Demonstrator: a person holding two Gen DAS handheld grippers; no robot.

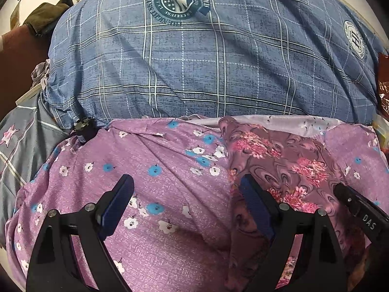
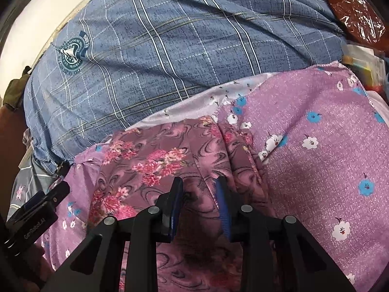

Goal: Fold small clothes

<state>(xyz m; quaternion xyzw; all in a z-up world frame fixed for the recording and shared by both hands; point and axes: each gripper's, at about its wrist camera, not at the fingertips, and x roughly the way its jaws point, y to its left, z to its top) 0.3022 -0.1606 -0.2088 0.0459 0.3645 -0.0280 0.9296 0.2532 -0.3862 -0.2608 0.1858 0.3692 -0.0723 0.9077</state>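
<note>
Two sets of tongs hang over a bed spread with a lilac sheet (image 1: 158,150) printed w/ white and blue flowers. On it, right of centre in the left wrist view, lies the small garment (image 1: 274,150), a mauve cloth w/ pink flower clusters and dark swirls, rumpled in soft folds. Its far edge meets a strip of pale lining (image 1: 279,123) where the sheet turns back.

Left tongs (image 1: 187,189) stand wide, nothing between the blue pads; one finger is over the lilac sheet, the other at the garment's left edge. Whether the tips touch cloth cannot be told.

Right tongs (image 2: 200,189) are narrow, jaws drawn close over the middle of the garment (image 2: 150,160), w/ a dark gap between the pads (no fold visibly pinched there). Each gripper shows at the edge of the other's view.

Behind the sheet a big blue plaid pillow (image 1: 206,68) w/ round green crests fills the upper frame. A grey star-print cloth (image 1: 22,141) lies at far left, and a red-brown plastic wrap (image 2: 357,24) at far right.
</note>
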